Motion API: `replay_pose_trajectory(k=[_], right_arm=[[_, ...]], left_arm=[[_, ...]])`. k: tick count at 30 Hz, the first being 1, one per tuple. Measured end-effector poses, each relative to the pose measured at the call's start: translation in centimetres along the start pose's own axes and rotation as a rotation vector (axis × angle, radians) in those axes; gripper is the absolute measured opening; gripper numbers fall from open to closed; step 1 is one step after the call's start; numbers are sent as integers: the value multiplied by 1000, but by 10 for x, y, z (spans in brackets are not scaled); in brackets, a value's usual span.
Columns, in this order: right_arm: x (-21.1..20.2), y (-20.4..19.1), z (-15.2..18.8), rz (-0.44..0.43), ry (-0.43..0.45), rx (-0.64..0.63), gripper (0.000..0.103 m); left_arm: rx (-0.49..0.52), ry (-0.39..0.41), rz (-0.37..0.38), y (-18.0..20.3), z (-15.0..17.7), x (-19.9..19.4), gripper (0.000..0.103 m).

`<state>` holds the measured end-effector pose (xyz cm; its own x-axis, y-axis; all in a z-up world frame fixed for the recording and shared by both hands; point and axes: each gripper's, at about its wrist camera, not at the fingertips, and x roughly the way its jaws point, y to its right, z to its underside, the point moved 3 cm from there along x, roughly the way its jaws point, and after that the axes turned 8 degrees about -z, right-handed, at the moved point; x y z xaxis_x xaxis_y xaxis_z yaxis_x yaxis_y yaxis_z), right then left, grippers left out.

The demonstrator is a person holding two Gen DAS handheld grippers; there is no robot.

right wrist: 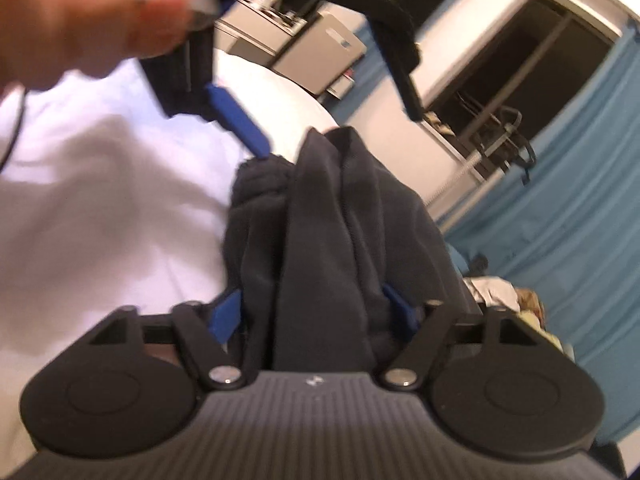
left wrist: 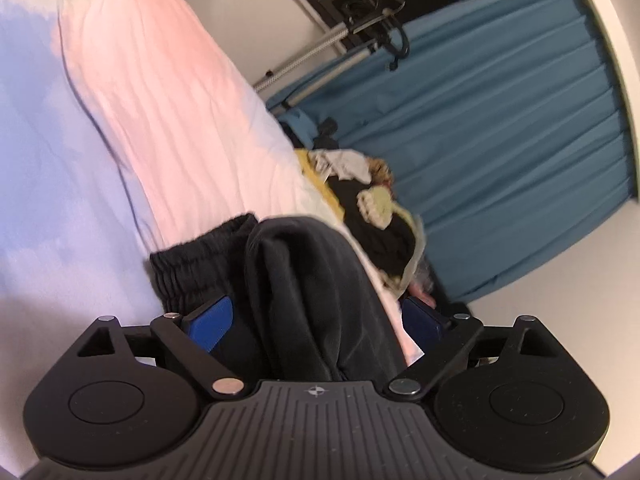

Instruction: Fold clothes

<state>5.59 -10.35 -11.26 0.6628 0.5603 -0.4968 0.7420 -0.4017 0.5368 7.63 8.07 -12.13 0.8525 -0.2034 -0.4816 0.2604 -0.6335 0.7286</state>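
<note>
Pale bedsheet (left wrist: pixel 80 200); left gripper (left wrist: pixel 316 320) spread around dark garment (left wrist: pixel 304 280); right gripper (right wrist: pixel 316 312) pinching it.

A black garment (left wrist: pixel 304 280) with a gathered waistband is seen against a bedsheet (left wrist: pixel 120 120) tinted in soft bands — pale lilac, pink and cream — with no print on it. Blue pads (left wrist: pixel 212 320) are carried on the fingers of each gripper, whose bodies are black and whose ribbed plates are dark grey; silver rivets are set in the links. Behind, a plain teal-blue curtain (left wrist: pixel 500 140) is hung beside a white wall (left wrist: pixel 248 32), and a heap of clothes (left wrist: pixel 372 200) is made up of yellow, black, white and pale green.
</note>
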Motion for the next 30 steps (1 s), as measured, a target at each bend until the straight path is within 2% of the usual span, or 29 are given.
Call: replay_pose_trajectory(k=[2, 5, 7, 11, 13, 18, 20, 22, 25, 27, 30], right_arm=[[-2, 11, -1, -2, 8, 41, 37], [-9, 31, -4, 0, 35, 137, 30], [-14, 43, -7, 11, 56, 205, 28], [-22, 64, -8, 22, 100, 344, 26], [-24, 70, -8, 21, 113, 390, 25], [-29, 76, -8, 22, 136, 458, 24], [-30, 74, -9, 18, 137, 469, 24], [-26, 67, -11, 16, 122, 420, 24], [-21, 48, -13, -12, 74, 353, 26], [-17, 38, -14, -18, 41, 304, 26], [-14, 34, -15, -13, 29, 270, 26]], left_arm=[[-10, -33, -14, -5, 4, 9, 95], [-52, -83, 14, -10, 10, 18, 96], [-64, -102, 49, -11, 15, 20, 98], [-54, -66, 93, -10, 17, 31, 103], [-64, -74, 121, -10, 17, 44, 103], [-167, -108, 226, -19, 22, 55, 103], [-147, -78, 266, -17, 20, 53, 103], [-127, -59, 299, -15, 19, 53, 103], [-141, -59, 285, -21, 18, 58, 103], [-152, -64, 302, -24, 17, 59, 103], [-120, -60, 306, -21, 16, 56, 103]])
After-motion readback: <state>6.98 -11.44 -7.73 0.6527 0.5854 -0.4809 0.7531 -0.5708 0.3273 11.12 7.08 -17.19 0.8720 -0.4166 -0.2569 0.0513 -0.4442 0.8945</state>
